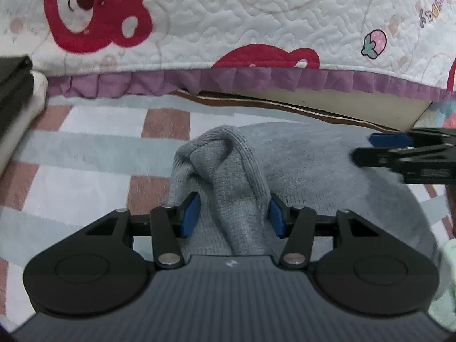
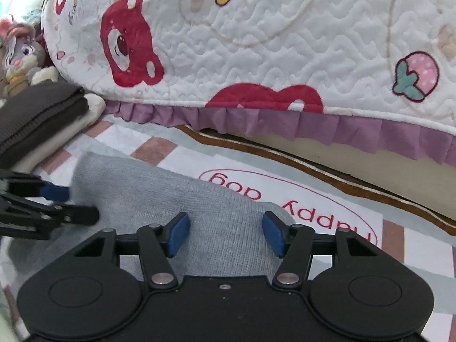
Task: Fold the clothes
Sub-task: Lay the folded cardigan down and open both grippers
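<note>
Lying near rug (image 2: 413,242) edge: sweater (image 2: 148,193).

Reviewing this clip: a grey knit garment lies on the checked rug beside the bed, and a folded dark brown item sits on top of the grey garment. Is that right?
Not quite. The folded dark brown item is not on the grey knit garment; it sits apart on a cream folded piece at the rug's far left, as the right wrist view shows. The garment does lie on the checked rug beside the bed.
</note>
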{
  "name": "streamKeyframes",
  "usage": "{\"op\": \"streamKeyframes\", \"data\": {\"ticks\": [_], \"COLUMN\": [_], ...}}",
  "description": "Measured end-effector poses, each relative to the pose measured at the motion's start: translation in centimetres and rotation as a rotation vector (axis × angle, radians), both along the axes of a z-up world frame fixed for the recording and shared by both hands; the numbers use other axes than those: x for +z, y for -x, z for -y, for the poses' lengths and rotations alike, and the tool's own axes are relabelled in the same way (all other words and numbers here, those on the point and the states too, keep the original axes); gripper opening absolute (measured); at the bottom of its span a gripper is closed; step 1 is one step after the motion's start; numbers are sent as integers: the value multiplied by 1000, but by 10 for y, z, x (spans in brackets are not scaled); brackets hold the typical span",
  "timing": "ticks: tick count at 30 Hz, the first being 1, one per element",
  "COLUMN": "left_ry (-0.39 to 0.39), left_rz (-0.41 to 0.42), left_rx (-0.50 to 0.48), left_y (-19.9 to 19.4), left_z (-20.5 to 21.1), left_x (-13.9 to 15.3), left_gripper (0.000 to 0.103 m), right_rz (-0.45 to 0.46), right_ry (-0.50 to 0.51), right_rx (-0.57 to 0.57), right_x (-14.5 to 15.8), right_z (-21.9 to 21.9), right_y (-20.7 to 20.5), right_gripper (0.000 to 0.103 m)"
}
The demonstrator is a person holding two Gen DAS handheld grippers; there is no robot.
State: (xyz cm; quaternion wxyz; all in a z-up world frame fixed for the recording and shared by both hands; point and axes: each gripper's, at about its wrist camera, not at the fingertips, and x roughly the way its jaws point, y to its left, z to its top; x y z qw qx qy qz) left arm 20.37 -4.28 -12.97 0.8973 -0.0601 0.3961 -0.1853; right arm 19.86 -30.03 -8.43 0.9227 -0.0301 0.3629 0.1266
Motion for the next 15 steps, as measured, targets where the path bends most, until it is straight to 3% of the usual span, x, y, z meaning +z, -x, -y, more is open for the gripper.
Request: {"op": "streamKeyframes", "data": {"ticks": [4, 6, 10, 12, 15], "left_ry": [98, 150, 228, 266, 183], "left_rz": [-35, -37, 27, 74, 59], "left_rx": [15, 30, 48, 47, -9], "left_y": [-2, -2, 7, 15, 21], "left_z": [-16, -24, -39, -46, -39], "left_x": [-1, 2, 14, 21, 19], "left_gripper": [51, 51, 50, 65, 65], "right_rz": [35, 8, 65, 58, -7], "right_ry": [-121, -59, 181, 224, 143], "right_rx": [50, 107, 198, 232, 276], "right_x": [9, -7, -32, -33, -34], "right_z": [-6, -22, -57, -70, -79], "right_y": [45, 59, 83, 88, 90], "right_gripper": [62, 63, 70, 70, 69]}}
